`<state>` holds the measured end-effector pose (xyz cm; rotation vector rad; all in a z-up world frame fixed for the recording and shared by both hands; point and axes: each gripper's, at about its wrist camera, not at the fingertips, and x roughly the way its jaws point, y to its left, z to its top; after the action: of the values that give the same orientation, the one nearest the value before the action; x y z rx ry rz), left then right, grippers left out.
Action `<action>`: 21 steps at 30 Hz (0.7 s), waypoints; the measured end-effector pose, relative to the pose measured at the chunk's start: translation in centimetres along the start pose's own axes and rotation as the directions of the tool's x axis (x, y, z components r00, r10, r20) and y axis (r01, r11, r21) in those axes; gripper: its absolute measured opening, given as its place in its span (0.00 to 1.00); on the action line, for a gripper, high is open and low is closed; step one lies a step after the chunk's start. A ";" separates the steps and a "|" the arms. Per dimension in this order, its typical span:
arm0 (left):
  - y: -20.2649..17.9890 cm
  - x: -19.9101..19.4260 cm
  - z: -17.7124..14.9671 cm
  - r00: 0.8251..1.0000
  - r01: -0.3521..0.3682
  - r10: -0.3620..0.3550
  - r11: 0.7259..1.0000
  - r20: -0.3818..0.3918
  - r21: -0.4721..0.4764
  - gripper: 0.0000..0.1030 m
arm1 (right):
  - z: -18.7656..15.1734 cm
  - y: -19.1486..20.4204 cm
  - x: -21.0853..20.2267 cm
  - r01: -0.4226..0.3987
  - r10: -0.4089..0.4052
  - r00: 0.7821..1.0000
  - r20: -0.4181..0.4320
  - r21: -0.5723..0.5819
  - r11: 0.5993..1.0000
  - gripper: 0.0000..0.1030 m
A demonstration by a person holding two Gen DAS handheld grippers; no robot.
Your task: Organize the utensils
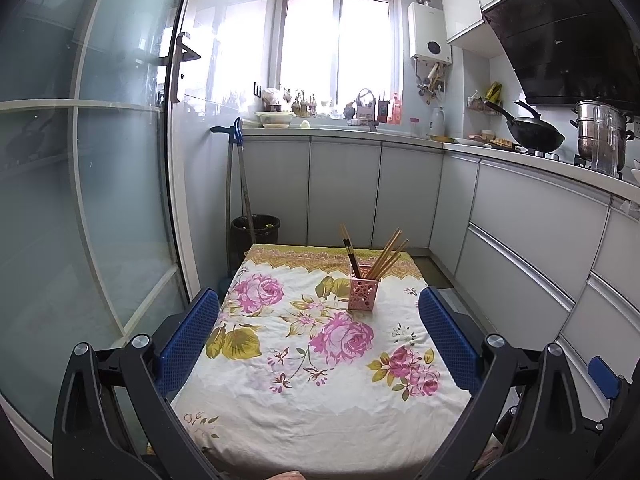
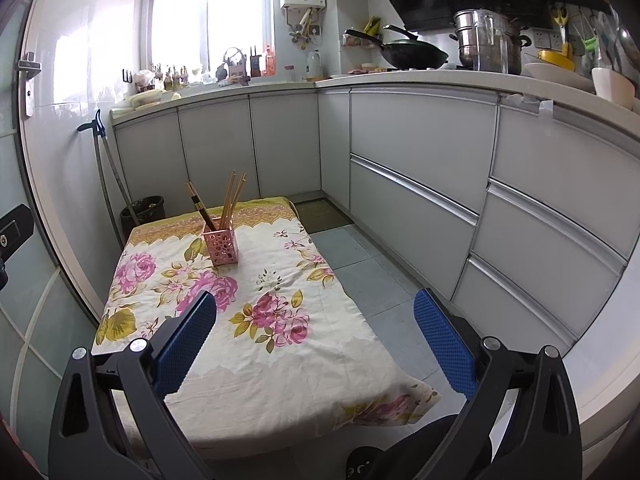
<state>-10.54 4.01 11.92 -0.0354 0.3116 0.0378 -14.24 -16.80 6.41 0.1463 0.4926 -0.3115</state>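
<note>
Left claw and right claw both hang spread wide and empty over the near end of the floral-cloth counter, touching nothing. Task looks finished or nearly so: no loose utensils visible, next move likely just a check or retreat. Chopsticks stand tilted in the pink perforated holder, toward the counter's far end.

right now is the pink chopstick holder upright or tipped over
Upright. The pink chopstick holder stands on its base on the floral tablecloth, open top up, with chopsticks leaning out of it.
</note>
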 end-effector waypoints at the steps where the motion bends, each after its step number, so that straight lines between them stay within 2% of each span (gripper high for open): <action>1: 0.0 0.0 0.0 1.000 0.001 -0.001 1.000 0.001 0.000 0.93 | 0.0 0.0 0.0 0.000 0.000 1.000 0.000 -0.001 1.000 0.94; 21: -0.2 -0.6 0.1 1.000 -0.002 0.002 1.000 0.017 0.004 0.93 | 0.1 0.3 -0.1 -0.015 0.015 1.000 -0.001 -0.009 1.000 0.94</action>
<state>-11.04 3.77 12.17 -0.0310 0.2948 0.0391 -14.15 -16.49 6.58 0.1416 0.4939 -0.2943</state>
